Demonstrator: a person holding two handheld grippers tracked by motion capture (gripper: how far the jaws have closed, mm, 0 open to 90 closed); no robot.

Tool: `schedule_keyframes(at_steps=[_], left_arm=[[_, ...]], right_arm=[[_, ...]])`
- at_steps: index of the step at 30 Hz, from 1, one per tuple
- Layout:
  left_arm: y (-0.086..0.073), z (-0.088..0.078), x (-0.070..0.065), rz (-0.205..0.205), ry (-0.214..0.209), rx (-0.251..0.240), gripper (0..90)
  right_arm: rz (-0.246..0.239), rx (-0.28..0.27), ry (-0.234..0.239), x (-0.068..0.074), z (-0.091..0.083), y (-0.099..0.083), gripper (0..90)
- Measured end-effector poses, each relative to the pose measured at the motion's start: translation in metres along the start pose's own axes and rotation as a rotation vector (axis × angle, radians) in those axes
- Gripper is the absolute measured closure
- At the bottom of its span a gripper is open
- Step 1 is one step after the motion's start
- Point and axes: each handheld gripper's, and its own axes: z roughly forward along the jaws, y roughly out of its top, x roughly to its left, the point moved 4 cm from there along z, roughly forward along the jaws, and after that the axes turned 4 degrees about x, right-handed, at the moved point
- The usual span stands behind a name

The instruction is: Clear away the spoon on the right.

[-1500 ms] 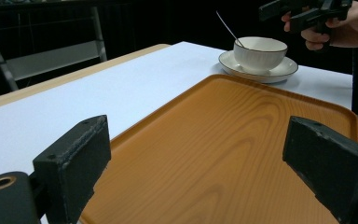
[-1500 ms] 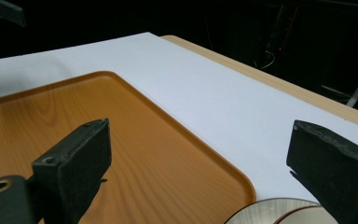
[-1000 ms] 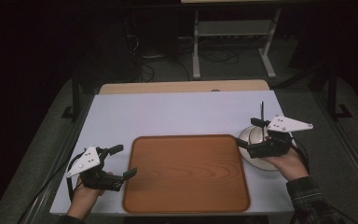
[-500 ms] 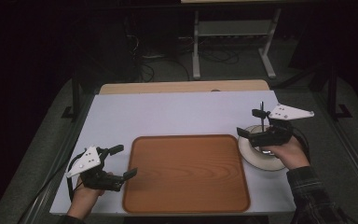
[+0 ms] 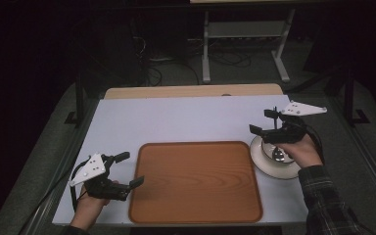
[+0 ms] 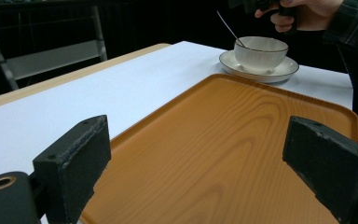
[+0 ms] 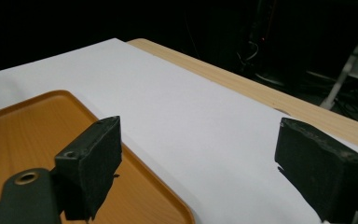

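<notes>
A brown wooden tray (image 5: 196, 183) lies at the middle of the white table (image 5: 176, 120). At its right edge a white cup (image 6: 261, 50) stands on a saucer (image 5: 267, 165), with a spoon (image 6: 227, 27) leaning in the cup. My right gripper (image 5: 262, 122) hovers above the saucer's far left side, pointing left. It is open, its jaws have just been closing a little, and nothing is between them (image 7: 214, 172). My left gripper (image 5: 130, 169) rests at the tray's near left corner, open and empty (image 6: 196, 172).
A wooden strip (image 5: 191, 91) runs along the table's far edge. Beyond it, on the dark floor, stand a metal rack (image 5: 245, 34) and cables. The person's right hand and plaid sleeve (image 5: 323, 196) reach over the saucer.
My right gripper has drawn away from the cup, farther back and slightly left, uncovering more of the saucer. The left gripper has stayed put.
</notes>
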Motion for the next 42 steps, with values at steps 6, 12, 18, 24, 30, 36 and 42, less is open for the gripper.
schedule_keyframes(at_steps=[6, 12, 18, 24, 30, 36, 42], left_arm=[[0.0, 0.0, 0.0, 0.001, 0.001, 0.0, 7.2], [0.0, -0.001, 0.0, -0.001, 0.004, -0.001, 7.2], [0.0, -0.001, 0.0, 0.001, 0.004, -0.002, 7.2], [0.0, -0.001, 0.0, 0.002, 0.003, -0.001, 7.2], [0.001, -0.002, 0.0, 0.002, 0.004, -0.003, 7.2], [0.0, -0.002, 0.0, 0.002, 0.005, -0.002, 7.3], [0.0, -0.002, 0.0, 0.002, 0.005, -0.003, 7.2]], right_arm=[[0.041, 0.025, -0.011, -0.012, 0.004, -0.002, 21.8], [0.066, 0.058, -0.045, -0.019, 0.003, -0.007, 33.5], [0.091, 0.103, -0.096, -0.029, 0.003, -0.018, 59.3], [0.109, 0.148, -0.177, -0.036, 0.002, -0.025, 83.4], [0.126, 0.18, -0.192, -0.042, 0.002, -0.032, 89.6], [0.131, 0.204, -0.206, -0.044, 0.003, -0.036, 89.6], [0.145, 0.225, -0.23, -0.048, 0.003, -0.038, 89.6]])
